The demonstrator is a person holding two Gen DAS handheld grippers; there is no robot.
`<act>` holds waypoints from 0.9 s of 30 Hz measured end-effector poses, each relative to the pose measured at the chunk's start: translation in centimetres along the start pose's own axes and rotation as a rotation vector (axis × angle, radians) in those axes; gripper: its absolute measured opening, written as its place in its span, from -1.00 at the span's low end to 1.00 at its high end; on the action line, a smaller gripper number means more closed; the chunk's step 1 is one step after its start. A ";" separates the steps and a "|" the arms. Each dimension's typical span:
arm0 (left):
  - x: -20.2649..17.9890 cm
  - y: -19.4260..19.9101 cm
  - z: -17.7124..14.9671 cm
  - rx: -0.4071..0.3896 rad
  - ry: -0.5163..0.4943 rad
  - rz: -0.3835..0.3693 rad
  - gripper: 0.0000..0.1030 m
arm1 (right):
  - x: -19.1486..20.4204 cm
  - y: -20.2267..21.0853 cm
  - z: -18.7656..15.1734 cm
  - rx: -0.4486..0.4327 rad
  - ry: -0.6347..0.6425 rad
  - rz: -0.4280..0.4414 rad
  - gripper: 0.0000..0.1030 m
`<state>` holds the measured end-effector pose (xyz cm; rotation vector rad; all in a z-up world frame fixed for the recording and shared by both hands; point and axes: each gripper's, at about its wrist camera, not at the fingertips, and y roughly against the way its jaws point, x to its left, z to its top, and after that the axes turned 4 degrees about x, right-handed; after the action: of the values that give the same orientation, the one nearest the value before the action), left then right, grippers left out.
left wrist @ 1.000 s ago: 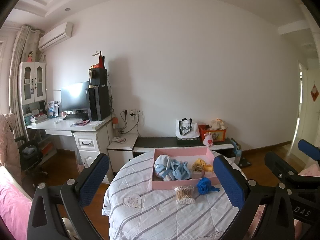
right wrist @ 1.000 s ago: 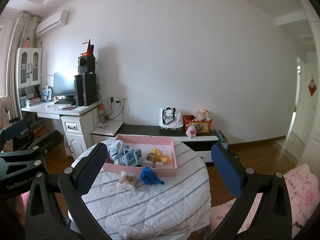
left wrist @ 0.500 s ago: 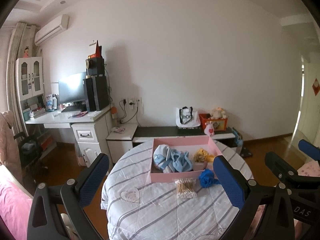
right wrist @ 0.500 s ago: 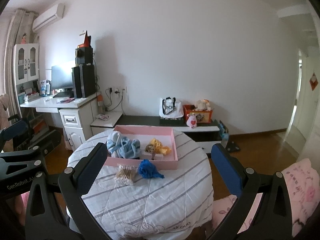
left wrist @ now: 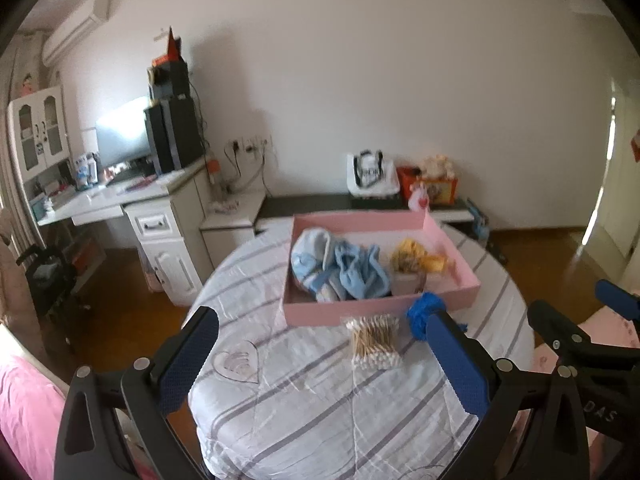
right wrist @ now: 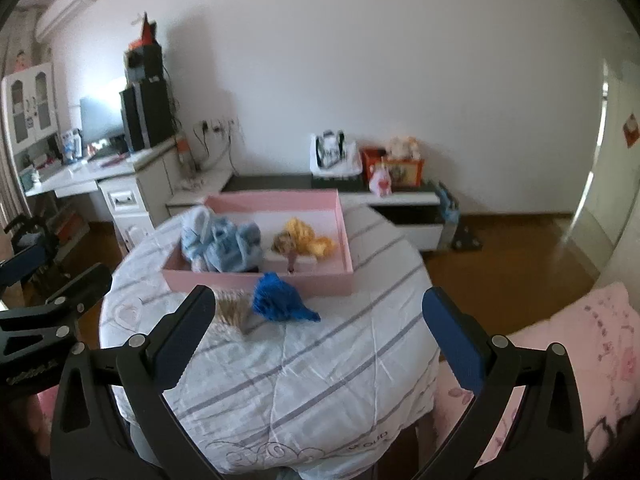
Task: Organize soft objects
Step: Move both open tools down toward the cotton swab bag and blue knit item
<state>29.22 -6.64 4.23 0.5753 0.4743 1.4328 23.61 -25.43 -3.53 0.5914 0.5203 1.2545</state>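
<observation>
Ahead of right gripper (right wrist: 320, 332), blue soft object (right wrist: 278, 299)

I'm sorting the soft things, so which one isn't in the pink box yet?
The dark blue one: it lies on the tablecloth just outside the box, while the light blue and yellow ones sit inside.

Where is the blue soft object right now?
The blue soft object lies on the striped tablecloth, outside the pink box and close against its near wall, with the pack of cotton swabs to its left.
</observation>
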 end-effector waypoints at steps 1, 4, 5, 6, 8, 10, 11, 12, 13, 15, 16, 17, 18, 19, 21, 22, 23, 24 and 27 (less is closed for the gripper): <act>-0.1 -0.9 0.2 0.021 -0.002 -0.001 1.00 | -0.1 -0.9 -0.1 0.019 -0.004 -0.003 1.00; -0.5 -4.0 1.0 0.080 -0.010 -0.010 1.00 | -0.5 -3.4 -0.1 0.074 -0.015 -0.007 1.00; -0.6 -5.0 1.2 0.100 -0.011 -0.013 1.00 | -0.6 -3.9 -0.1 0.086 -0.017 -0.007 1.00; -0.7 -6.0 1.4 0.118 -0.013 -0.013 1.00 | -0.8 -4.8 -0.1 0.102 -0.019 -0.006 1.00; -0.8 -7.8 1.7 0.147 -0.016 -0.012 1.00 | -1.1 -6.3 -0.2 0.133 -0.024 -0.010 1.00; -0.9 -9.7 1.8 0.175 -0.017 -0.010 1.00 | -1.5 -8.1 -0.2 0.169 -0.033 -0.019 1.00; -1.0 -10.6 1.8 0.188 -0.017 -0.009 1.00 | -1.7 -8.5 -0.2 0.180 -0.037 -0.021 1.00; -1.1 -11.6 2.0 0.206 -0.019 -0.008 1.00 | -1.9 -9.3 -0.2 0.194 -0.044 -0.022 1.00; -1.2 -12.5 1.9 0.215 -0.021 -0.010 1.00 | -2.3 -10.2 -0.4 0.213 -0.056 -0.024 1.00; -1.5 -14.1 1.9 0.237 -0.026 -0.014 1.00 | -2.7 -11.3 -0.5 0.237 -0.072 -0.029 1.00; -1.7 -15.0 1.9 0.248 -0.028 -0.015 1.00 | -3.2 -12.0 -0.6 0.251 -0.083 -0.031 1.00; -2.0 -15.8 1.9 0.261 -0.032 -0.017 1.00 | -3.4 -12.3 -0.7 0.258 -0.089 -0.033 1.00; -2.1 -16.5 1.8 0.270 -0.034 -0.020 1.00 | -3.7 -12.8 -0.8 0.266 -0.097 -0.035 1.00; -2.4 -17.4 1.7 0.284 -0.036 -0.026 1.00 | -4.1 -13.3 -0.9 0.273 -0.106 -0.038 1.00; -2.8 -19.1 1.6 0.315 -0.036 -0.043 1.00 | -4.7 -13.9 -0.9 0.284 -0.118 -0.044 1.00; -2.9 -20.0 1.5 0.329 -0.036 -0.051 1.00 | -5.0 -14.3 -1.0 0.293 -0.124 -0.050 1.00; -3.1 -20.8 1.5 0.342 -0.037 -0.057 1.00 | -5.4 -14.7 -1.1 0.301 -0.132 -0.058 1.00; -3.3 -21.5 1.4 0.351 -0.038 -0.057 1.00 | -5.8 -15.2 -1.2 0.307 -0.141 -0.063 1.00; -3.6 -23.7 1.2 0.388 -0.039 -0.057 1.00 | -6.7 -15.9 -1.4 0.322 -0.160 -0.067 1.00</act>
<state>48.05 -11.42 -9.89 0.8903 0.7390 1.2791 32.55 -34.98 -14.91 0.9298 0.6072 1.0564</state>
